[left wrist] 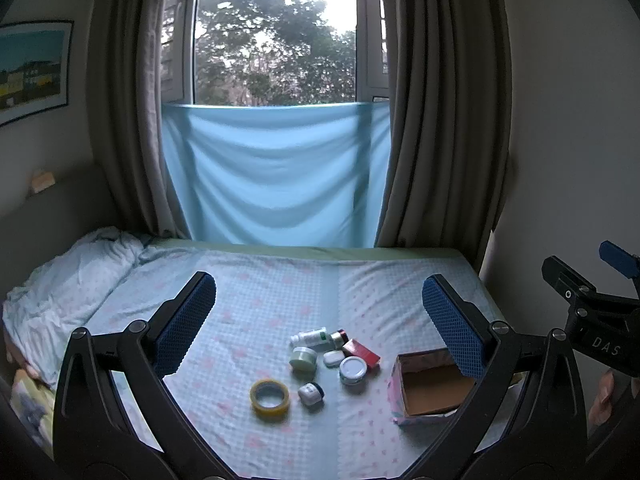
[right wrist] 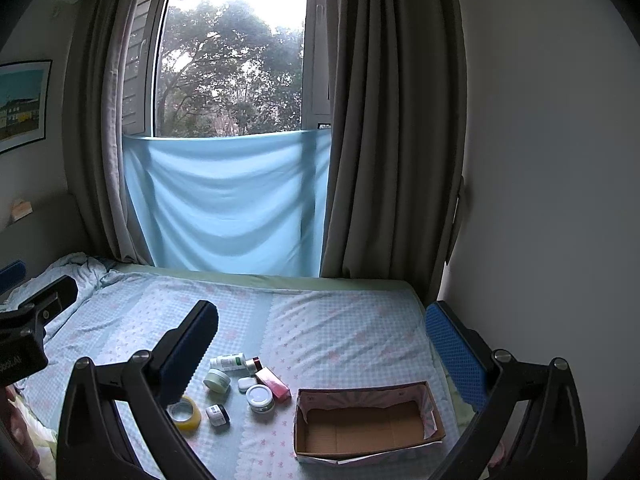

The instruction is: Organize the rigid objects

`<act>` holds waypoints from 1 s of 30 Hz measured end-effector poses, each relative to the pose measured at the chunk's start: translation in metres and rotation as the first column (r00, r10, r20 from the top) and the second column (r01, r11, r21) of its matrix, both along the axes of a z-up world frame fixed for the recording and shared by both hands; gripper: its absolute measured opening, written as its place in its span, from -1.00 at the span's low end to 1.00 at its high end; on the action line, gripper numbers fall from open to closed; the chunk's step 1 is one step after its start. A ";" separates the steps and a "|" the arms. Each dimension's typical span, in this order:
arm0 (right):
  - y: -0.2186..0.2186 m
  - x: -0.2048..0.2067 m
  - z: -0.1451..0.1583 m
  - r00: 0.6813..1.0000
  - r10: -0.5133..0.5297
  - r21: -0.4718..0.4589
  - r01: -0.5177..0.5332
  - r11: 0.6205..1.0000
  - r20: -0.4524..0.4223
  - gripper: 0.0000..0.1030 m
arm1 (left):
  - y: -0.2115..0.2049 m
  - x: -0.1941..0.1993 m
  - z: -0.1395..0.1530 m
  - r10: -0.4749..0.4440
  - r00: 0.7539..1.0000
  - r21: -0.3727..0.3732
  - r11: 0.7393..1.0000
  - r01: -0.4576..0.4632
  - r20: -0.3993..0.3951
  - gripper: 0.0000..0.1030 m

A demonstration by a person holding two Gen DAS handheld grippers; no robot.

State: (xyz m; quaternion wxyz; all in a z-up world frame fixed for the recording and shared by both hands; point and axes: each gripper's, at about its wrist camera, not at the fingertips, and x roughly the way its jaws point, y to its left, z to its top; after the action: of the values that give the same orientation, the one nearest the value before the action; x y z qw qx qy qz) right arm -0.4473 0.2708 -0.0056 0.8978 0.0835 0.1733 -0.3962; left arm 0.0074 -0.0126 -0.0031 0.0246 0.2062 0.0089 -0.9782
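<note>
Several small items lie on the bed: a yellow tape roll (left wrist: 269, 397), a small dark-and-white jar (left wrist: 311, 393), a white-lidded jar (left wrist: 353, 370), a green jar (left wrist: 303, 359), a white bottle on its side (left wrist: 314, 337), a red box (left wrist: 361, 352) and a small white case (left wrist: 333, 358). An empty cardboard box (left wrist: 434, 387) stands to their right. It shows in the right wrist view (right wrist: 366, 422) with the tape roll (right wrist: 185, 413) and white-lidded jar (right wrist: 260, 398). My left gripper (left wrist: 318, 312) is open and empty above the items. My right gripper (right wrist: 320, 340) is open and empty above them too.
The bed (left wrist: 280, 280) has a checked blue sheet, with a rumpled duvet (left wrist: 72, 280) at the left. A window with grey curtains (left wrist: 440, 120) and a hanging blue cloth (left wrist: 276, 176) is behind. A wall (right wrist: 540, 160) bounds the right side.
</note>
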 end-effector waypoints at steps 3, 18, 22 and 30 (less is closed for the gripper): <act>-0.001 0.000 -0.001 1.000 0.001 0.000 -0.001 1.000 0.000 0.99 | 0.000 0.000 0.000 0.004 1.000 0.001 1.000 -0.004 0.002 0.99; -0.005 0.003 -0.002 1.000 0.009 0.003 -0.009 1.000 0.002 1.00 | -0.005 0.001 -0.002 0.023 1.000 0.003 1.000 -0.023 0.003 0.99; -0.004 0.003 -0.002 1.000 0.009 0.002 -0.009 1.000 0.002 1.00 | -0.005 0.001 -0.004 0.032 0.999 0.002 0.999 -0.032 0.004 0.99; -0.007 0.005 -0.003 1.000 0.013 0.003 -0.013 1.000 0.001 1.00 | -0.007 -0.001 -0.005 0.044 0.999 0.003 0.999 -0.044 0.006 0.99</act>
State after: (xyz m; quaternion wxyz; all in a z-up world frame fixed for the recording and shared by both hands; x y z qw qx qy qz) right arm -0.4426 0.2639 -0.0082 0.9003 0.0837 0.1741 -0.3901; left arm 0.0067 -0.0192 -0.0080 0.0460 0.2090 0.0149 -0.9767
